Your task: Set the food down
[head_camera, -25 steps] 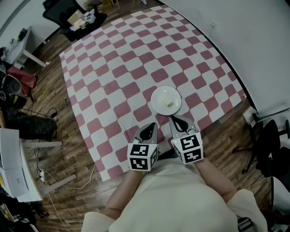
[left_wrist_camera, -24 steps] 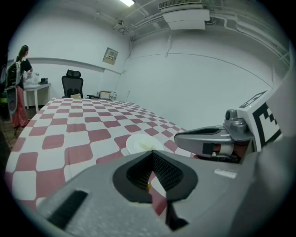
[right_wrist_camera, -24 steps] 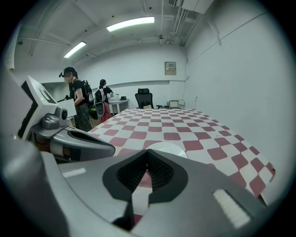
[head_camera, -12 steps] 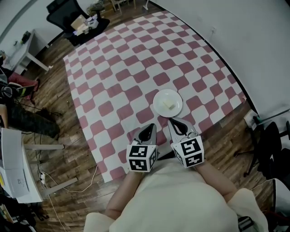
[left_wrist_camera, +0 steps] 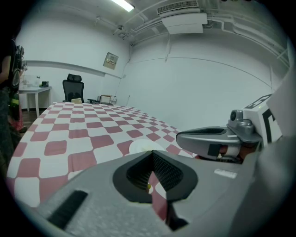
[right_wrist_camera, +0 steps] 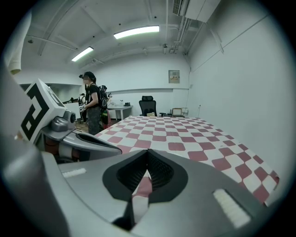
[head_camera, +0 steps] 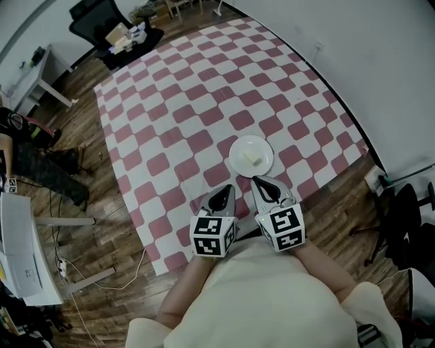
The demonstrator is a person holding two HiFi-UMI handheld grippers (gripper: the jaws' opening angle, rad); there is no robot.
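The food (head_camera: 253,157), a small pale piece, lies on a white plate (head_camera: 239,147) just right of centre in the head view, free of both tools. The right hand-held gripper (head_camera: 264,185) has its jaws pressed together with nothing between them; its tip sits just below the plate's lower rim, near it but apart. The left hand-held gripper (head_camera: 223,197), jaws also together and empty, points up from the lower left of the plate, a little farther off. Plate and food rest near the lower right edge of the bench (head_camera: 177,109), under a red-and-white checked cloth. A black office chair (head_camera: 102,17) stands at the upper left.
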